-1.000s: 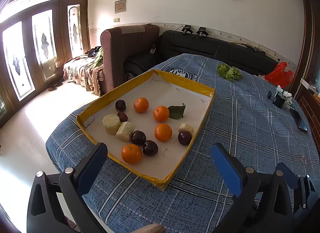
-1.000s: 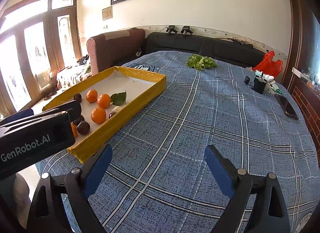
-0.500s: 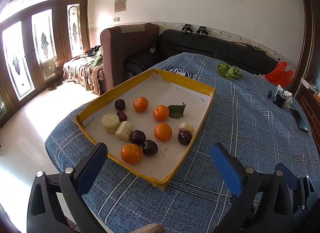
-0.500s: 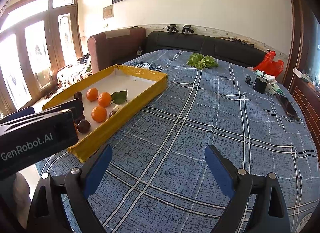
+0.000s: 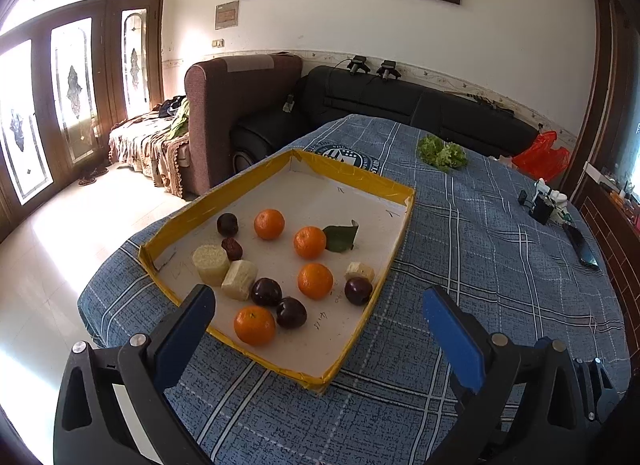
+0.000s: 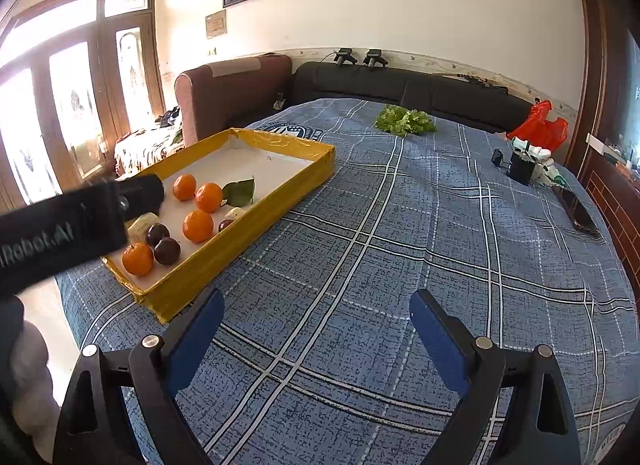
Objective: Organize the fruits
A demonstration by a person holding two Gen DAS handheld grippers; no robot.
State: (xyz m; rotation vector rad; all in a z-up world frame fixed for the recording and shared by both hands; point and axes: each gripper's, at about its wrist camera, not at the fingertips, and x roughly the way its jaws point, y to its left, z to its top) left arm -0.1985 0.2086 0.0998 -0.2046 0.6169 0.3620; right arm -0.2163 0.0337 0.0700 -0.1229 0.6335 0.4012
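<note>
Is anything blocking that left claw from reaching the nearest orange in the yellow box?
Only the tray's low yellow wall lies between the open left gripper and the nearest orange; reaching over it from above looks clear.

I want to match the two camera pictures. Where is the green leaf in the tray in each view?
Left wrist: green leaf right of centre, touching an orange's right side.
Right wrist: the leaf is left of centre, beside an orange.
Shared landmark: the yellow tray.
</note>
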